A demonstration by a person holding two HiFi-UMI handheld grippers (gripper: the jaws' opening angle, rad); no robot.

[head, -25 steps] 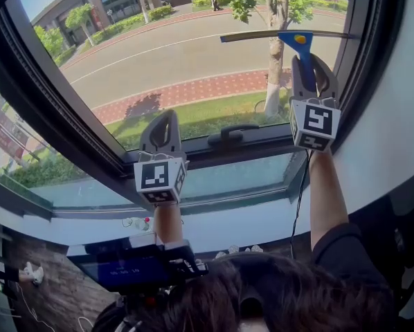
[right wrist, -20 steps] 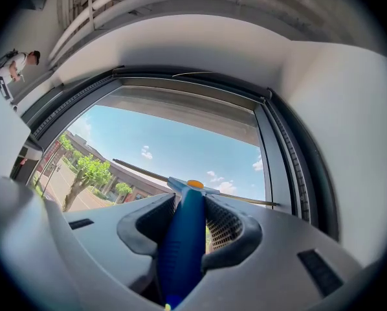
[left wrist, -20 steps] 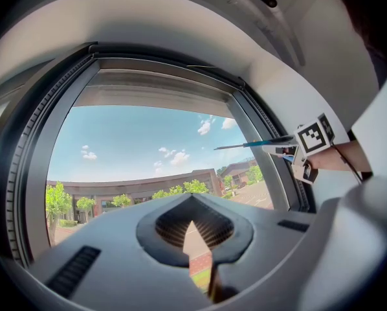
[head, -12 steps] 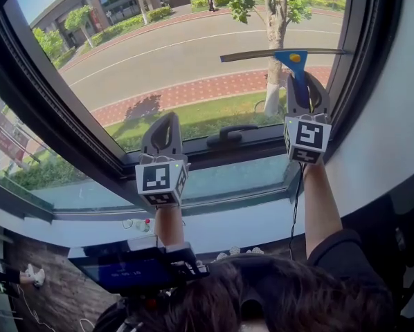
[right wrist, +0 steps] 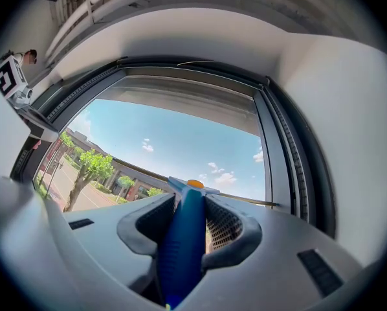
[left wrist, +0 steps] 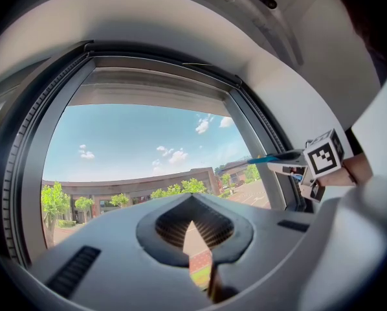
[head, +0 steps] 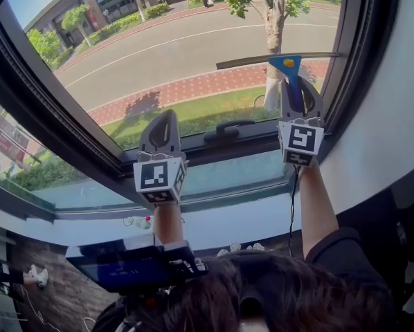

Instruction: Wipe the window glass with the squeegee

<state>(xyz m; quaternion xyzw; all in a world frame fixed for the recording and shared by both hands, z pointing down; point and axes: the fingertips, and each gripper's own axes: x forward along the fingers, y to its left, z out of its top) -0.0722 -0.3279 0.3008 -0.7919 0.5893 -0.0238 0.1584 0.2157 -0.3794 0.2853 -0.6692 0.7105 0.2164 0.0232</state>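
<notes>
The squeegee (head: pixel 288 65) is up against the window glass (head: pixel 179 54), in the pane's right part. Its long dark blade lies nearly level across the pane, and its right end reaches the window frame (head: pixel 354 61). The blue handle runs down from the blade into the right gripper (head: pixel 299 88), whose jaws are pinched onto it from both sides; the right gripper view shows the handle filling the gap between the ribbed pads. The left gripper (head: pixel 163 126) hangs lower and to the left, in front of the bottom rail and near the black window handle (head: pixel 228 128). Its jaws are pressed together with nothing between them, and it takes no part in the wipe. This looks like the middle of a wiping stroke, with the blade at about mid-height of the pane and glass left below it down to the rail. The next move probably calls for drawing the blade steadily down while holding it flat and level on the glass, with even pressure along its length. The right end should follow the frame so that no unwiped strip is left there, and the stroke should stop before the window handle.
</notes>
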